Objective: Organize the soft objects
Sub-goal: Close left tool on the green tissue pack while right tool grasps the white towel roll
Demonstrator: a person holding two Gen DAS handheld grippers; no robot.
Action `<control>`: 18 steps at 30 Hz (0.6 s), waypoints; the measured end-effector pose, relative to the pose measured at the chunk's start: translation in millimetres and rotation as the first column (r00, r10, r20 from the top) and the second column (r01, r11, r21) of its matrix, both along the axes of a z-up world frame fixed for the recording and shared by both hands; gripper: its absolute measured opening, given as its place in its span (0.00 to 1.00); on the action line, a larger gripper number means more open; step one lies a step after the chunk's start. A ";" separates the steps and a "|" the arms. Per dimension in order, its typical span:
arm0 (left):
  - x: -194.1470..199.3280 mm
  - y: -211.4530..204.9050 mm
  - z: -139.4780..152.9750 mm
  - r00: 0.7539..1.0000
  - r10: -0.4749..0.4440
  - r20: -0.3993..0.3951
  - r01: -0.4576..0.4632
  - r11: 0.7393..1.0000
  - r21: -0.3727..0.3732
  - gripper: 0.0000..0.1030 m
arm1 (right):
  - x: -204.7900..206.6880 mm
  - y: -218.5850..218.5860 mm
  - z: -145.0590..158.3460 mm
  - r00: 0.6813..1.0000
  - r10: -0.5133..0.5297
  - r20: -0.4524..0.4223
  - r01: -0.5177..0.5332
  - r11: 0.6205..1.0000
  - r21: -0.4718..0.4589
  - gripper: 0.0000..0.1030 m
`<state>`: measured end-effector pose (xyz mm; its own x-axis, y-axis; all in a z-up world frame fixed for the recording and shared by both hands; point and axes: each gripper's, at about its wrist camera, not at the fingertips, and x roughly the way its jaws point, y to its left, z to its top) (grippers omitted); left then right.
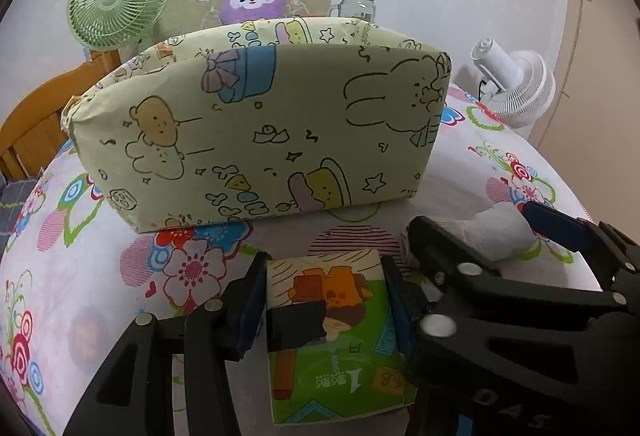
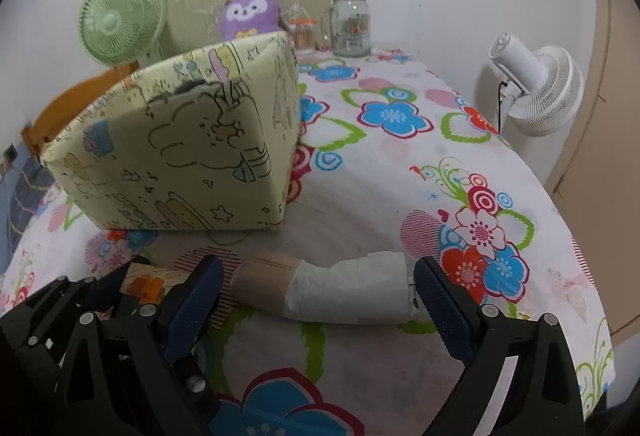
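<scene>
Between the left gripper (image 1: 324,300) jaws sits the tissue pack (image 1: 332,332), clamped

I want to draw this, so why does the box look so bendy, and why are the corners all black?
Left wrist view: the fisheye lens bulges the patterned box and curves the bed's floral sheet; black corners are the lens rim. Right wrist view: same bending and dark rim, light soft and even with faint shadows, and the tissue roll looks sharp.
</scene>
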<state>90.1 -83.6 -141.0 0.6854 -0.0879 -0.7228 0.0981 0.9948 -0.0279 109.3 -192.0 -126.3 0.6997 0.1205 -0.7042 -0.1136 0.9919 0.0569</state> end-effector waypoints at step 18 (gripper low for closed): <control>0.6 1.5 1.4 1.000 -0.022 -0.012 0.022 1.000 -0.004 0.54 | 3.6 6.5 -3.3 0.998 -0.056 -0.036 0.055 0.998 -0.022 0.63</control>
<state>90.7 -82.1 -139.7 0.6749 -0.1056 -0.7303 0.1199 0.9923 -0.0327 112.9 -185.5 -129.6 0.6786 0.0671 -0.7315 -0.0568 0.9976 0.0389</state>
